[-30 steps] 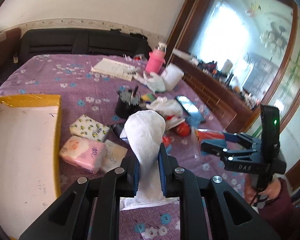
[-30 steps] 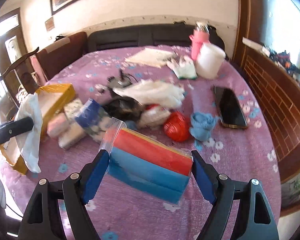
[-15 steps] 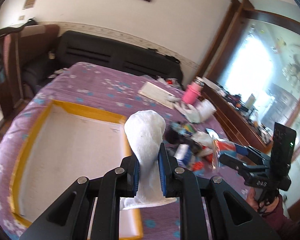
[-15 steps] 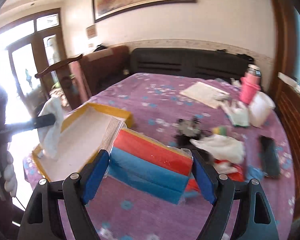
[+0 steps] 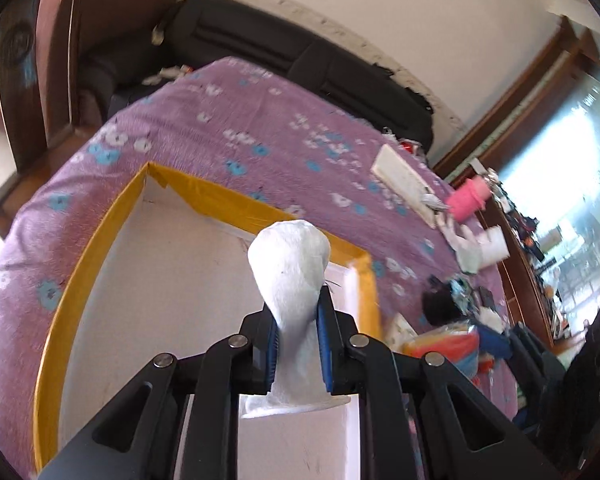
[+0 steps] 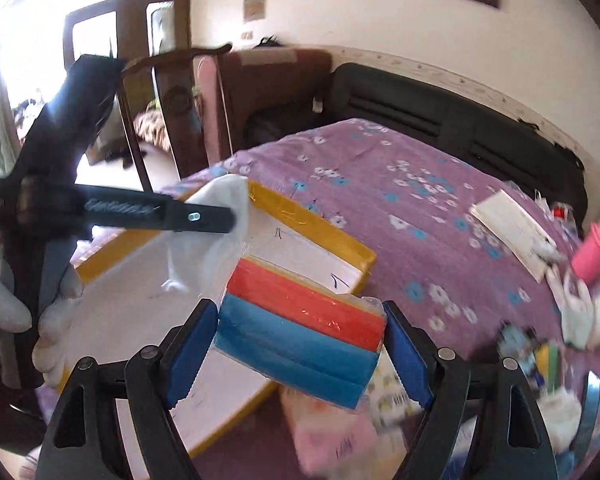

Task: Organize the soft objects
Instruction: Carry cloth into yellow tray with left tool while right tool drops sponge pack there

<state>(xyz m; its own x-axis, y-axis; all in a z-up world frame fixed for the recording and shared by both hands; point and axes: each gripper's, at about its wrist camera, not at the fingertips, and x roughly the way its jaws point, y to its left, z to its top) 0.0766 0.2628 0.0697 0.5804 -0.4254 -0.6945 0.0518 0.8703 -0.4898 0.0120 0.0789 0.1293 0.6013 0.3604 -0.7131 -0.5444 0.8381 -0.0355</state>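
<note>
A purple floral bedspread (image 5: 260, 128) carries a yellow-rimmed box (image 5: 80, 264), papers (image 5: 404, 178) and clutter.

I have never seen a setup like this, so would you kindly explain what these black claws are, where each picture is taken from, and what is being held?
There is no robot: a person holds a black two-finger gripper in each hand, each with a wide-angle camera looking along its fingers.

The left camera shows the left gripper shut on a white cloth above a shallow white box with a yellow taped rim.

The right camera shows the right gripper clamped on a clear-wrapped pack of red and blue sponges. A white-gloved hand holds the other tool.

The box sits on a purple flowered bedspread, beside a blurred clutter of small items.
</note>
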